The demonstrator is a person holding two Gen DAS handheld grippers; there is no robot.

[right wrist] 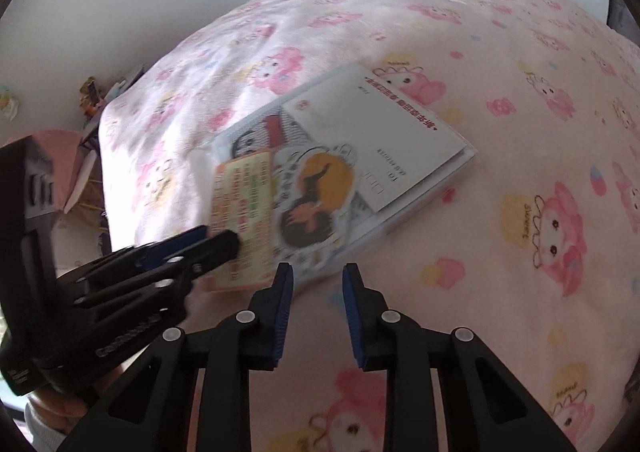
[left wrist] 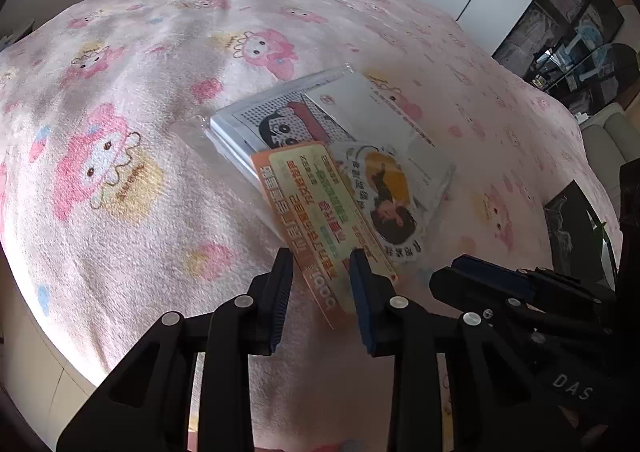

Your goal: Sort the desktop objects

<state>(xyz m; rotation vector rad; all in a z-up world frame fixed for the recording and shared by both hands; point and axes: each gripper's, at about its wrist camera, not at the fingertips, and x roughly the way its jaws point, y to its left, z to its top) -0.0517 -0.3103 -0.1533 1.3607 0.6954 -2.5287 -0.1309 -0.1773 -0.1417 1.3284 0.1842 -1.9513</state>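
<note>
Your left gripper pinches the near end of a thin orange-and-yellow printed card, its fingers narrowed on it. Just beyond lies a clear plastic sleeve of cartoon-printed papers on the pink cartoon-patterned fleece blanket. Your right gripper sits beside the sleeve's near edge, jaws narrowly parted, nothing between them.

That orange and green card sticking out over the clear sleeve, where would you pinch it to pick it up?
By its near short edge, coming from the near side. The orange card lies tilted, its far end propped on the clear sleeve and its near end overhanging the blanket, so one finger can slip underneath. The left hand-held gripper already straddles that end.
</note>
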